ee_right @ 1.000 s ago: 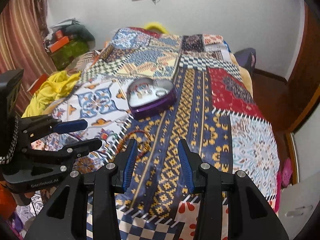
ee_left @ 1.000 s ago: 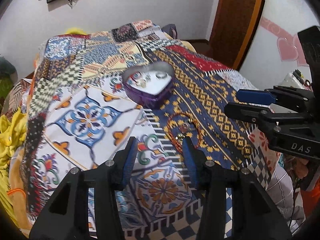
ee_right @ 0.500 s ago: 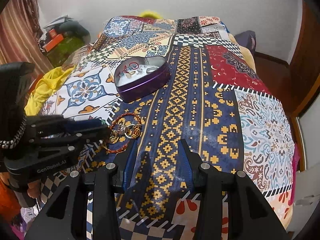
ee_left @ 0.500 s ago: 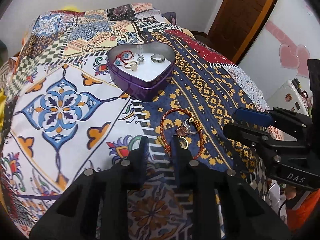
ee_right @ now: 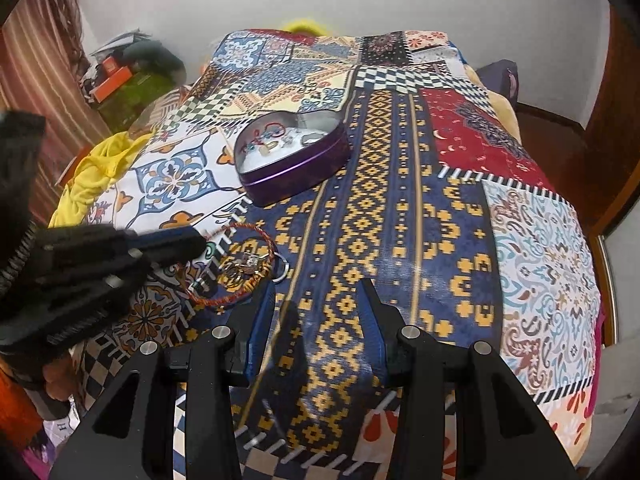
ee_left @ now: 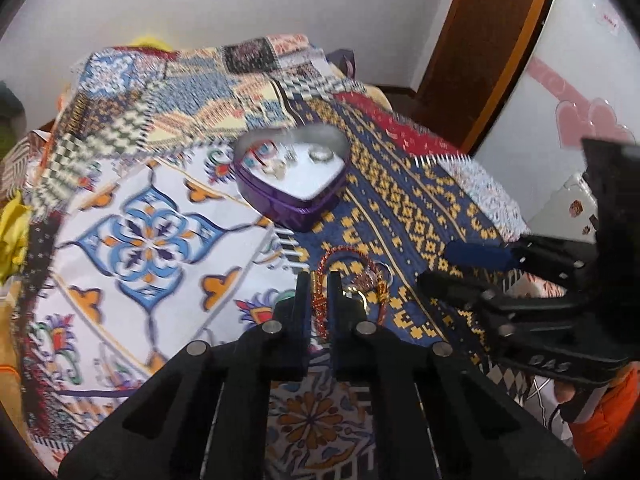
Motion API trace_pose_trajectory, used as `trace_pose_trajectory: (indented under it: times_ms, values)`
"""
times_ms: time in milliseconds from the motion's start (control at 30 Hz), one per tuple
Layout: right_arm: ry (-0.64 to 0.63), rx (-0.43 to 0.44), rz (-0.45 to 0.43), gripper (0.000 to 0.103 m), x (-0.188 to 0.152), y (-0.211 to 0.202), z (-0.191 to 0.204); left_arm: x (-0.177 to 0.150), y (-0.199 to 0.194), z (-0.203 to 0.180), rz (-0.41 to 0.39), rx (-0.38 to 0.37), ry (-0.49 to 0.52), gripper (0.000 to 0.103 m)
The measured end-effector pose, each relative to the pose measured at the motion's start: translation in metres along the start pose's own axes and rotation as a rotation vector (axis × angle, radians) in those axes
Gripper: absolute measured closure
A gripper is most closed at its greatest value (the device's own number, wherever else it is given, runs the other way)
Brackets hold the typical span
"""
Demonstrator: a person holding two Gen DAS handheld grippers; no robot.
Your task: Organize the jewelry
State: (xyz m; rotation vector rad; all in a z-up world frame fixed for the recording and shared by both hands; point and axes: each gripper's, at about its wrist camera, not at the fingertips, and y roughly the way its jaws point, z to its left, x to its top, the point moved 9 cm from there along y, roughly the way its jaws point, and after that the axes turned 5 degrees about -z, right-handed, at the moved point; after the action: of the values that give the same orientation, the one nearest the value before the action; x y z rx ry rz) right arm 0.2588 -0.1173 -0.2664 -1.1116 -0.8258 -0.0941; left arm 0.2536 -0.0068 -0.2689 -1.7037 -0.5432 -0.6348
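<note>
A red cord bracelet [ee_left: 320,300] with metal charms [ee_left: 370,280] lies on the patterned bedspread [ee_left: 152,240]. My left gripper [ee_left: 319,280] is shut on the bracelet's near left side. In the right wrist view the bracelet [ee_right: 240,264] stretches from the left gripper [ee_right: 188,242] across the cloth. A purple heart-shaped tin [ee_left: 292,176] holding rings and small jewelry stands just beyond the bracelet; it also shows in the right wrist view [ee_right: 292,160]. My right gripper [ee_right: 316,300] is open and empty, to the right of the bracelet.
The bed's near edge runs under both grippers. A yellow cloth [ee_right: 92,172] lies off the bed's left side. Clutter [ee_right: 120,76] sits by the far left wall. A wooden door [ee_left: 492,44] stands at the far right.
My left gripper moved forward over the bracelet and closed on its left side, lifting that part. My right gripper stayed open and shifted little.
</note>
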Motion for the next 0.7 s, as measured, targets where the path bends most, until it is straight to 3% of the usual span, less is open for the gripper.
trace_pose_trajectory:
  times_ms: [467,700]
  values:
    - [-0.084,0.016,0.028,0.065,0.002,0.019,0.027,-0.004,-0.028,0.041,-0.052,0.062,-0.032,0.097]
    - [-0.122,0.023,0.032,0.065,0.004,0.028,0.043,-0.021,-0.023,0.052,-0.018,0.080,-0.037,0.097]
